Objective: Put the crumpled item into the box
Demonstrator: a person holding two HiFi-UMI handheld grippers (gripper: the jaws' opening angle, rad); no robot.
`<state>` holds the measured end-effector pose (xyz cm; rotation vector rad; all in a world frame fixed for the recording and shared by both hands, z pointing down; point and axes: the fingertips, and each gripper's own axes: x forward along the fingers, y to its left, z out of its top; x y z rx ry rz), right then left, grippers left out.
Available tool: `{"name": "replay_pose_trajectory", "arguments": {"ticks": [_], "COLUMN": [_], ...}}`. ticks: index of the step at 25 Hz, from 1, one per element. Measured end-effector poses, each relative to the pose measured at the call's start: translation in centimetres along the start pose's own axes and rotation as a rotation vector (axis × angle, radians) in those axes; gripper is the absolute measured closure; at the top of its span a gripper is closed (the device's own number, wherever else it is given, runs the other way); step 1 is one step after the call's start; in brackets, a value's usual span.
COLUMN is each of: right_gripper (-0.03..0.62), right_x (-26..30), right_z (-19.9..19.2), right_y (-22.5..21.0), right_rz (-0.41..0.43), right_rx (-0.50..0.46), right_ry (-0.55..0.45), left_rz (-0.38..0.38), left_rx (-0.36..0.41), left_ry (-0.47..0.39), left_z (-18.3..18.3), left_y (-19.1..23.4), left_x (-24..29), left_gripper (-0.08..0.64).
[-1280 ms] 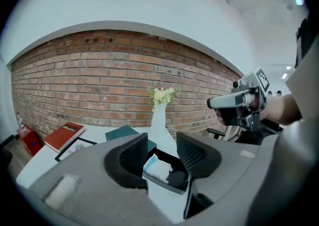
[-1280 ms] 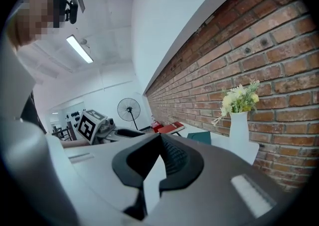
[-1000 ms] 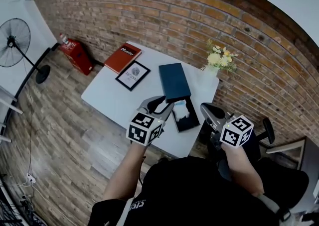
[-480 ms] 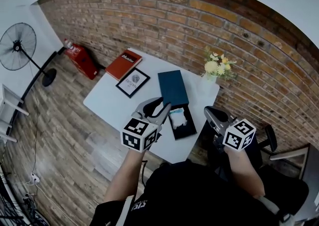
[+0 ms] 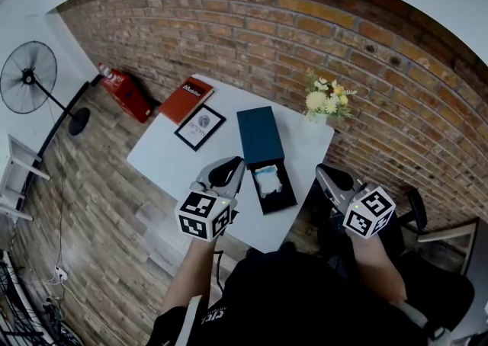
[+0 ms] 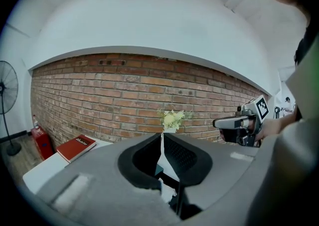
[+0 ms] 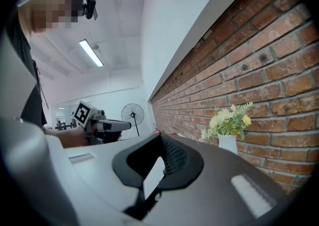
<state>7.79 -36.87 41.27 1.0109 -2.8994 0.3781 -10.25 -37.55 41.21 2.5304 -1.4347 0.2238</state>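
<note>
My left hand-held gripper (image 5: 231,165) has just been closing, jaws together, empty; the right hand-held gripper (image 5: 329,175) is closed and empty too. I see the crumpled item (image 5: 268,178) inside the open box (image 5: 280,202) on the counter (image 5: 164,155).

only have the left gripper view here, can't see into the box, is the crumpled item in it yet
Observer: Yes. The head view shows the white crumpled item lying inside the open box.
Operator: where's the lid
Observer: The dark lid lies flat on the table, just beyond the box on its far side.
Operator: right tool holding anything
Observer: No. The right gripper view shows the right tool shut and empty.
</note>
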Motion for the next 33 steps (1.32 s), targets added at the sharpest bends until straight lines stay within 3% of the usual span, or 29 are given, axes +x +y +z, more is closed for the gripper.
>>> {"name": "replay_pose_trajectory", "arguments": {"ticks": [11,33], "right_gripper": [0.595,0.594], "right_x": [-1.2,-0.5], "right_z": [0.7,0.9], "right_y": [0.5,1.0], "right_rz": [0.042,0.07], "right_rx": [-0.048,-0.051], "right_ry": [-0.024,-0.027], "left_rz": [0.05,0.043], "left_rx": [0.012,0.013], "left_ry": [0.013,0.019], "left_z": [-0.5,-0.2], "left_y": [-0.6,-0.8], "left_x": [-0.1,-0.6], "left_gripper": [0.552,0.552]}}
